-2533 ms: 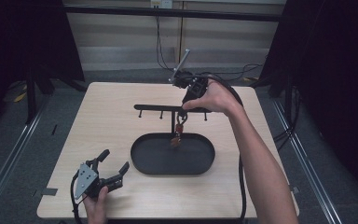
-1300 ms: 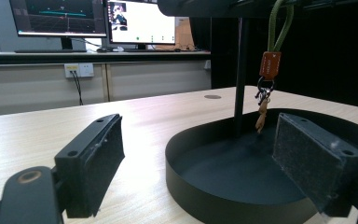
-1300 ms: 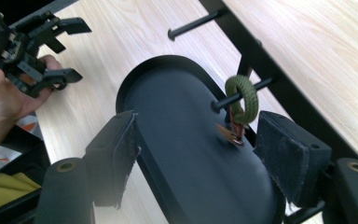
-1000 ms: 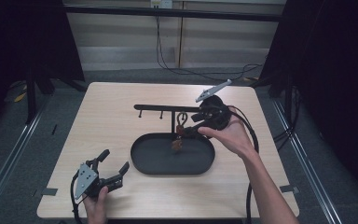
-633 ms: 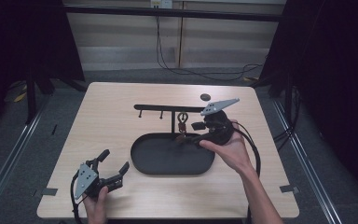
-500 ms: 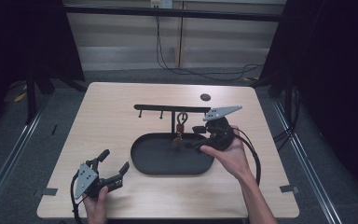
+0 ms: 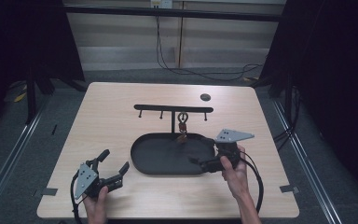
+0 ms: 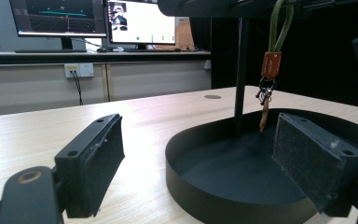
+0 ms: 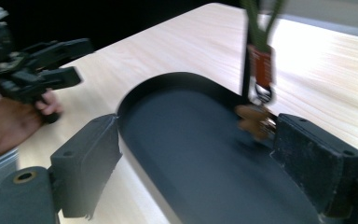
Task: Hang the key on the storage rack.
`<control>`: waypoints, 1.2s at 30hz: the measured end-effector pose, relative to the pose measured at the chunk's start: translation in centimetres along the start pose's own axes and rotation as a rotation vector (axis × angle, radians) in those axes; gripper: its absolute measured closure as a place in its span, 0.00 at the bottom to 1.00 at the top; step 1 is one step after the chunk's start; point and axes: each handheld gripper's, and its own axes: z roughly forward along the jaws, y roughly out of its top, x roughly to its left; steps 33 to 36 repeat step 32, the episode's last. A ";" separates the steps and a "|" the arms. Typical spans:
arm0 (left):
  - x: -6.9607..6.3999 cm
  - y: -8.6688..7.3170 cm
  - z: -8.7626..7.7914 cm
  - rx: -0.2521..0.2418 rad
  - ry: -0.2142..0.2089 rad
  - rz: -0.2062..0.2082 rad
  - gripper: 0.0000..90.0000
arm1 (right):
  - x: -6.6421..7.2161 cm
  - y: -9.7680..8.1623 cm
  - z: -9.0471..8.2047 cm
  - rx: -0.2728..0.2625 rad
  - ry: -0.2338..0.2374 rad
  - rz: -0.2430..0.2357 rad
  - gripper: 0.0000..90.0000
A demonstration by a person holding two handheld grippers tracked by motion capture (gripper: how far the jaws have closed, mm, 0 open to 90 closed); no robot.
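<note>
Wooden tabletop: carries black oval metal tray with hook stand.
Green-looped orange key tag: hangs at tray's 12 o'clock.
Right tongs: at tray's 3 o'clock, just opened wide, empty.
Left tongs: at tray's 8 o'clock, agape, empty.

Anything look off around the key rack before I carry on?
Nothing stands out. The keychain hangs straight from the rack, its lower end over the black tray, which sits flat on the table. Both tongs, left and right, are open and hold nothing.
</note>
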 end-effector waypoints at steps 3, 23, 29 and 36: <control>0.0 0.0 0.0 0.000 0.000 0.000 0.18 | -0.3 -1.6 -0.1 -0.032 -0.037 0.039 0.17; 0.0 0.0 0.0 0.000 -0.001 0.000 0.18 | -1.5 -11.1 -1.4 -0.263 -0.247 0.028 0.16; 0.0 0.0 0.0 0.002 0.000 0.004 0.18 | -1.1 -11.4 -1.7 -0.322 -0.251 -0.007 0.16; 0.0 0.0 0.0 0.002 0.000 0.004 0.18 | -0.9 -11.7 -2.0 -0.364 -0.279 -0.012 0.15</control>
